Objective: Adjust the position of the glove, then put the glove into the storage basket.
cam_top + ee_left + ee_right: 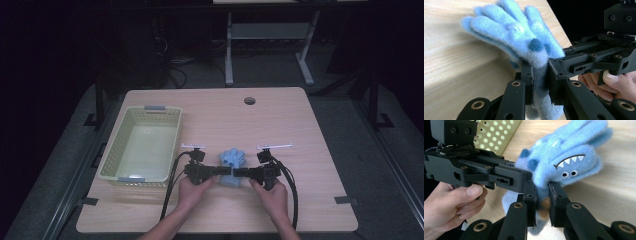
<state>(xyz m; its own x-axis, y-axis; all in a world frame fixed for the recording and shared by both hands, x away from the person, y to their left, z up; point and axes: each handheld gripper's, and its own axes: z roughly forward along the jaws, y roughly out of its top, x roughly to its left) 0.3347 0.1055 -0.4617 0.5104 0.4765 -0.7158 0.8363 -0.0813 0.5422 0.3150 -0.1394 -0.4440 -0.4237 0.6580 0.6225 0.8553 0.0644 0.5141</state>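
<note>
Black jaws of the left gripper (pixel 541 82) clamp the cuff of a fluffy blue glove (pixel 519 35), and the right gripper (pixel 542 203) pinches the same cuff from the opposite side (a toothy face is printed on the glove). Glove fingers rest on the wooden table (pixel 280 115), near its front edge. Left of them stands a pale green basket (pixel 112 150).

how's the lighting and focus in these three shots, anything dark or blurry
High view: dim, the room behind the table nearly black. Left gripper view: bright patch on the wood, blue glove sharp. Right gripper view: the glove's shark face crisp, basket soft.
</note>
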